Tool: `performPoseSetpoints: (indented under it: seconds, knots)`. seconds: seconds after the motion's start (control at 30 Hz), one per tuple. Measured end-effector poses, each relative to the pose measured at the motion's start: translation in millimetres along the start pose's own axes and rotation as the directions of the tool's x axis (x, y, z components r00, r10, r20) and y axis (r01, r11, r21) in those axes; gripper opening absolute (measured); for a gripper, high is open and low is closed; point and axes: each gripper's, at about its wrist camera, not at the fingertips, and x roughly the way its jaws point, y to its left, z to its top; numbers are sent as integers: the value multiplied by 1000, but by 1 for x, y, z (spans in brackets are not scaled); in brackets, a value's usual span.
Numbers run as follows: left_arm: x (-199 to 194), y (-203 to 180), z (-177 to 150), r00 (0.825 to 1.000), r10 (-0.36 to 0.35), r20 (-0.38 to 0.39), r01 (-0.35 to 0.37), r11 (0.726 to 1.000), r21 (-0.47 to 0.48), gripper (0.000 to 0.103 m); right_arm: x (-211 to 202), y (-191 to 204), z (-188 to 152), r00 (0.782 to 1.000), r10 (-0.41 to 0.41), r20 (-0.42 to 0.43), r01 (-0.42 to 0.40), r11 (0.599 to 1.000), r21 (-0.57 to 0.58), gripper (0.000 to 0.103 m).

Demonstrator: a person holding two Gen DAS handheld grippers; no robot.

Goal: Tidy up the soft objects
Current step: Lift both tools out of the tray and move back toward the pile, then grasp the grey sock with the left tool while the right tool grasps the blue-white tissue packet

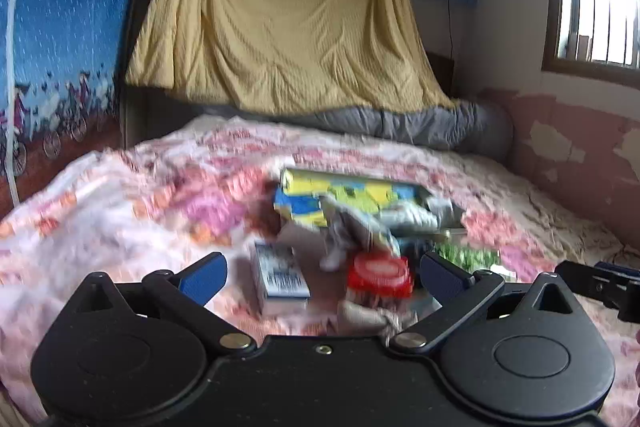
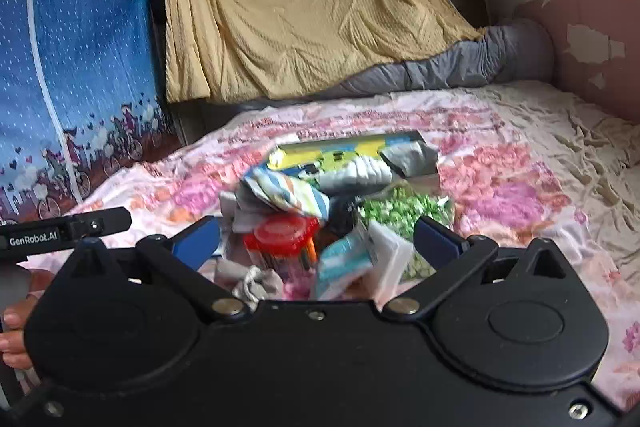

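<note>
Stuff sits in a pile on the flowery bed cover point(image 1: 132, 211) in the left wrist view. The left claw point(image 1: 322, 273) is wide open and holds nothing. Its blue fingers point(image 1: 202, 277) stand far apart, one on each side of the pile. A jar with a red lid point(image 1: 379, 277) is the landmark. It sits between the fingers, close to the right one. A small white box point(image 1: 280, 277) lies just left of the jar. A grey sock point(image 1: 344, 237) lies just behind the jar, and a second grey bundle point(image 1: 374, 313) lies in front of it. A yellow and blue folded cloth point(image 1: 344, 197) lies farther back behind the jar. A green patterned bag point(image 1: 468, 255) is to the right of the jar. Part of the other claw's black body point(image 1: 600, 285) shows far to the right of the jar. The picture is blurry here, so small things are hard to tell.

In the right wrist view the right claw point(image 2: 318, 245) is wide open too, and it holds nothing. The jar point(image 2: 282, 239) sits between its fingers point(image 2: 438, 241). A striped cloth point(image 2: 286, 195) lies just behind the jar. A grey sock point(image 2: 258, 281) lies in front of the jar, to the left. A white and blue pack point(image 2: 364, 261) leans just right of the jar. The green bag point(image 2: 400, 213) is behind that pack. The yellow and blue cloth point(image 2: 340, 153) lies farther back. The left claw's black arm point(image 2: 64, 227) shows far left of the jar, with a hand point(image 2: 18, 323) below it.
</note>
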Motion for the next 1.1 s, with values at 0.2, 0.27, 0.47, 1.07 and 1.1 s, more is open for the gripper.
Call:
performPoseSetpoints:
  seconds: [0.2,0.27,0.47,1.07,1.1]
  knots:
    - [10,8,-19,999,18,-42,-18,1000,-6,102,4,0,-8,999,-22,-43,22,1000,-19,103]
    - [13,9,-23,998,18,-53,-19,1000,-6,102,8,1,-12,998,-23,-63,21,1000,-23,103]
    - [17,8,-31,997,17,-72,-16,1000,15,102,12,4,-24,993,-30,-113,25,999,-48,103]
    - [29,4,-48,990,10,-141,-3,999,49,102,37,7,-44,979,-45,-197,29,996,-82,103]
    - [29,4,-48,990,10,-141,-4,999,49,102,37,7,-45,979,-44,-198,28,996,-81,103]
